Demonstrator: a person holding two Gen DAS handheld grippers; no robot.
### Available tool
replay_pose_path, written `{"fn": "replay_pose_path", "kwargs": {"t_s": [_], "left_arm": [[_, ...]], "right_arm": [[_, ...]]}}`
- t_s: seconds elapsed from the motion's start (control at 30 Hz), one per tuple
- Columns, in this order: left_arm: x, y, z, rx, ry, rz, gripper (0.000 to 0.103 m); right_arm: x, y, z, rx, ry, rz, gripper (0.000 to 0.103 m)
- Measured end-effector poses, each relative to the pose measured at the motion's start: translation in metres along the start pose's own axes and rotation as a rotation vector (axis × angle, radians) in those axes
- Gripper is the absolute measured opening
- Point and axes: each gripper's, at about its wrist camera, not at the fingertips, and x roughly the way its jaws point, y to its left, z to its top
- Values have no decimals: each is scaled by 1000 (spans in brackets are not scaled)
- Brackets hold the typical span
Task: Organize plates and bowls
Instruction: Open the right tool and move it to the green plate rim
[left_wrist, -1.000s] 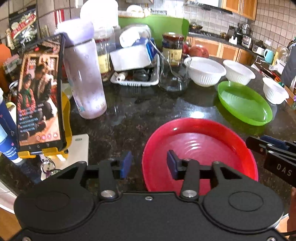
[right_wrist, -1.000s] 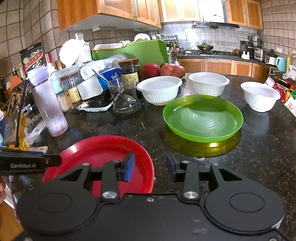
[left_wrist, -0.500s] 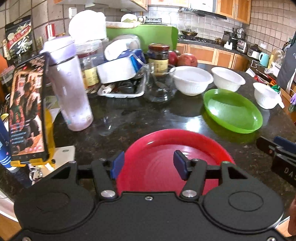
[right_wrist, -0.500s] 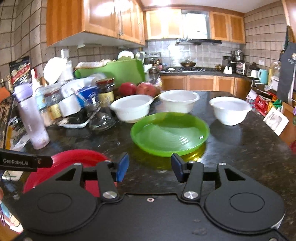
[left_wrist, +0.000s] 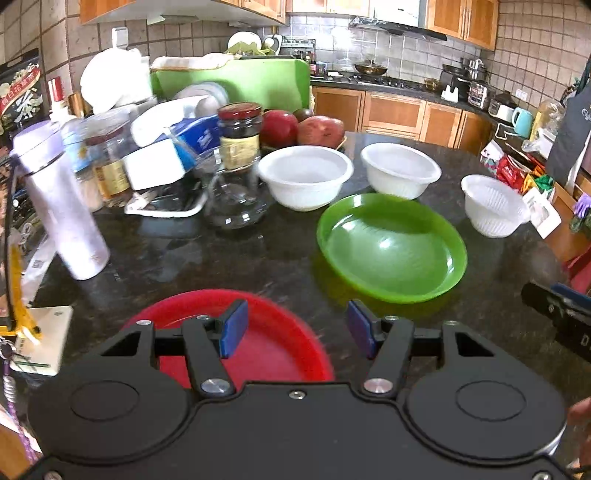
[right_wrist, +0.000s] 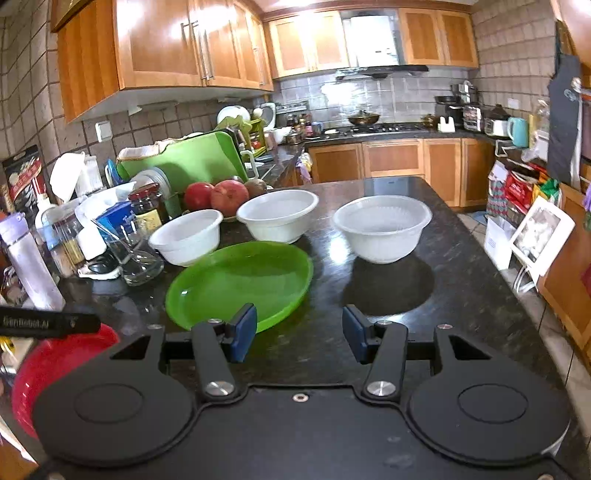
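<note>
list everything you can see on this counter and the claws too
plates: 2, one green mid-counter, one red at the near edge
bowls: 3, white, in a row behind the green plate
jar: 1, dark with red lid, left of the bowls
glass jug: 1, clear, in front of the jar
bottle: 1, pale purple, far left
fruit: several, mostly red, behind the bowls
cutting board: 1, green, at the back
left claw: open, empty, over the red plate
right claw: open, empty

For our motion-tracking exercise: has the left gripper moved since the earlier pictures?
Yes. The left gripper has drawn back toward the counter's near edge: the round red plastic plate, once filling its view, now sits low beneath it.
</note>
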Motion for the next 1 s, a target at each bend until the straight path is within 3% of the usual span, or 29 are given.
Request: {"fn": "replay_pose_path", "kwargs": {"t_s": [0.3, 0.53, 1.0], "left_arm": [[23, -32, 22, -78, 1, 63, 63], [45, -41, 32, -64, 34, 142, 62], [102, -33, 50, -54, 147, 161, 62]], "right_arm": [[31, -27, 29, -160, -23, 95, 53], [74, -23, 42, -160, 71, 197, 50], [162, -10, 49, -148, 211, 203, 47]]}}
